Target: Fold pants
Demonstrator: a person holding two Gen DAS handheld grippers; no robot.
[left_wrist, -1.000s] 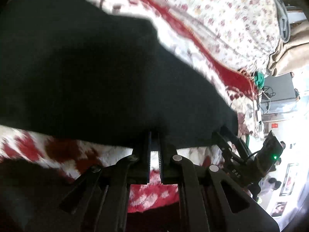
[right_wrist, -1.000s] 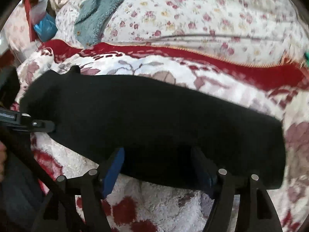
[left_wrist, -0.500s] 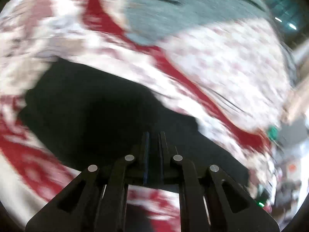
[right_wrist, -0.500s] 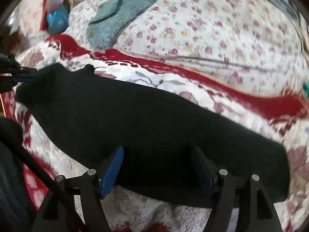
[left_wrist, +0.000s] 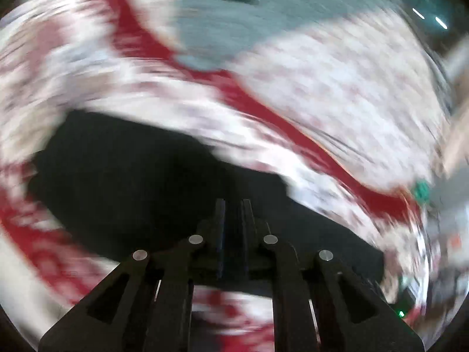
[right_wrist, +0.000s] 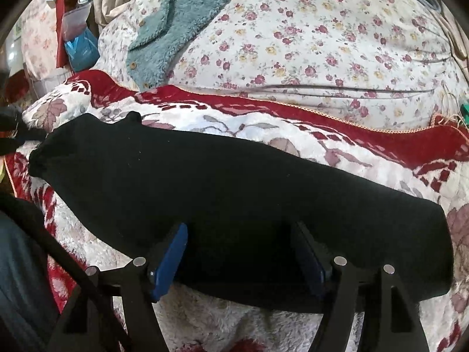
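Note:
The black pants point(right_wrist: 234, 199) lie folded lengthwise as a long band across the red and white blanket point(right_wrist: 263, 135). My right gripper point(right_wrist: 240, 234) is open, its blue-padded fingers point(right_wrist: 170, 261) spread over the near edge of the pants. The left wrist view is blurred by motion. There my left gripper point(left_wrist: 233, 205) has its fingers close together over the near edge of the pants point(left_wrist: 132, 182); whether cloth is pinched between them is unclear. The left gripper's tip shows at the far left of the right wrist view point(right_wrist: 11, 135), by the pants' end.
A floral quilt point(right_wrist: 322, 44) covers the bed behind the blanket, with a teal fleece garment point(right_wrist: 176, 23) on it. Clutter and a blue bag point(right_wrist: 82, 50) sit at the far left. A person's dark clothing point(right_wrist: 20, 264) fills the lower left.
My left gripper has swung back and turned, so the pants now look smaller and farther away. My right gripper stays open at the same edge, shifted slightly.

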